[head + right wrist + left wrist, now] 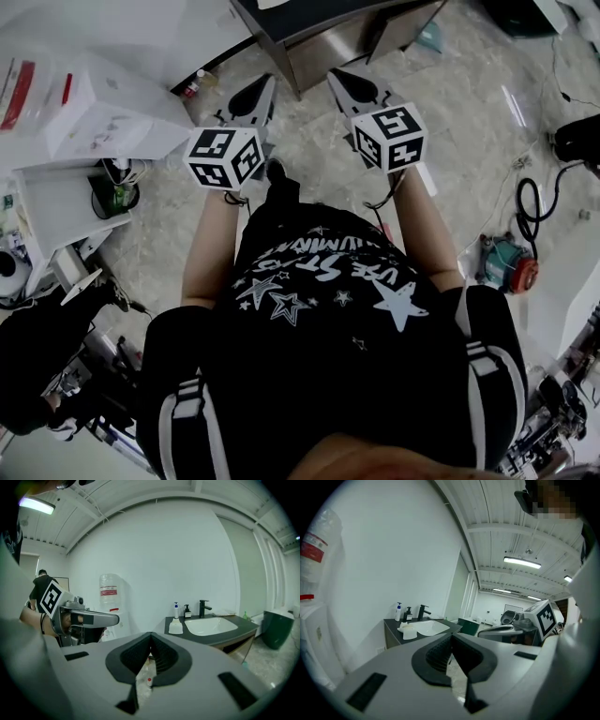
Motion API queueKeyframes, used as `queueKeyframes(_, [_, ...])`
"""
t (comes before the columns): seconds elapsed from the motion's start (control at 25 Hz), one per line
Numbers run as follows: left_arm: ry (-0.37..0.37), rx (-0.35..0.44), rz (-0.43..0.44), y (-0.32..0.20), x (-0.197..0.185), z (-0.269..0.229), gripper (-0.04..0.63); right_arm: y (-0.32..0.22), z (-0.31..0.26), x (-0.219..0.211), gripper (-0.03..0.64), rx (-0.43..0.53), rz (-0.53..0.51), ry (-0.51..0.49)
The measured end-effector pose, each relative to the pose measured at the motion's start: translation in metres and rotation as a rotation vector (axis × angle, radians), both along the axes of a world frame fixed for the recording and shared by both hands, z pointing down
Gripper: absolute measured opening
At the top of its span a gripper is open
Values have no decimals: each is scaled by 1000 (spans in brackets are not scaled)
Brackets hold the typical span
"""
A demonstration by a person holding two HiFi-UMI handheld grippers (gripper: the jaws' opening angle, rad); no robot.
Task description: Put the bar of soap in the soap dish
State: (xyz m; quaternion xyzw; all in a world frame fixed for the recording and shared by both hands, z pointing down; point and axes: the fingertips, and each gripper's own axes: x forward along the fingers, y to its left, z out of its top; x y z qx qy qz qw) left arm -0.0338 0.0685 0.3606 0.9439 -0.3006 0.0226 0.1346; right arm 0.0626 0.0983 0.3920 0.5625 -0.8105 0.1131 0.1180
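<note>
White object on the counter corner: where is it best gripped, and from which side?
The white object widens toward its base, so probably pinch the narrower upper part across its width. Come from the counter's open front edge, because a pump bottle stands behind it. It is too small to tell soap from dish.

I see both gripper views bow hard toward dark, rounded edges. Ceiling strip lights (522, 562) glare overhead and wash the white wall (164, 564) evenly bright. My head view is dimmer, with soft shadows on the pale floor (487, 122).
</note>
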Motion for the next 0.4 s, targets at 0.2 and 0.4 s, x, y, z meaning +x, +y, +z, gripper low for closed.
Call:
queueKeyframes(0.2, [2, 10, -10, 14, -3, -3, 11, 15, -3, -6, 6, 11, -15, 3])
queueKeyframes(0.4, [5, 13, -14, 26, -1, -5, 11, 29, -5, -6, 6, 17, -26, 3])
